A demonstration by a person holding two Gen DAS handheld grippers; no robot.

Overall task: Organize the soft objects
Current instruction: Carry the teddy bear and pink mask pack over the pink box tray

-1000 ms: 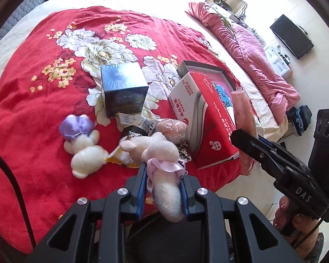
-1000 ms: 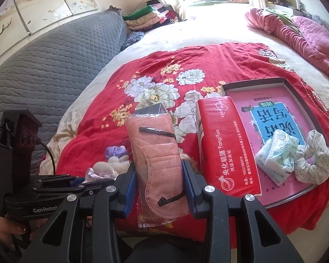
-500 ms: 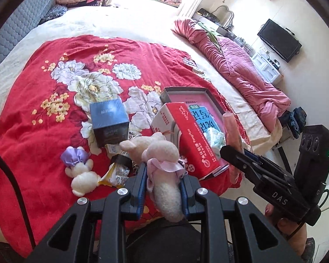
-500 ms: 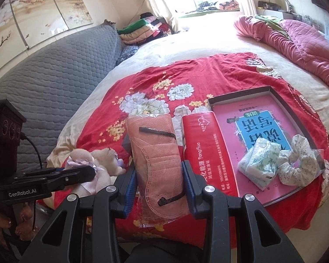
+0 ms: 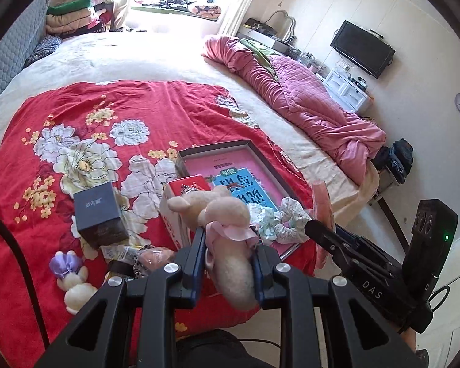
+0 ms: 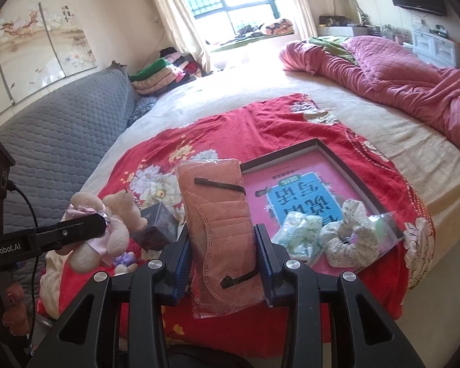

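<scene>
My left gripper [image 5: 228,260] is shut on a pink plush bear [image 5: 227,233] with a ribbon, held above the near edge of the bed; the bear also shows in the right wrist view [image 6: 107,230]. My right gripper [image 6: 225,260] is shut on a packaged salmon face mask [image 6: 220,224], held upright in front of the open pink box lid [image 6: 365,181]. In that lid lie a tissue pack [image 6: 297,234] and a floral scrunchie [image 6: 352,236]. A white plush with a purple bow [image 5: 72,279] lies on the red quilt [image 5: 107,116].
A dark blue box [image 5: 96,213] and a red-white tissue carton [image 5: 181,211] stand on the quilt beside small packets [image 5: 122,253]. A rumpled pink duvet [image 5: 306,104] lies on the far right of the bed. A grey headboard [image 6: 61,141] is on the left.
Both grippers have risen and pulled back from the bed, each keeping its hold. The views tilted up, so the window and walls now show.
</scene>
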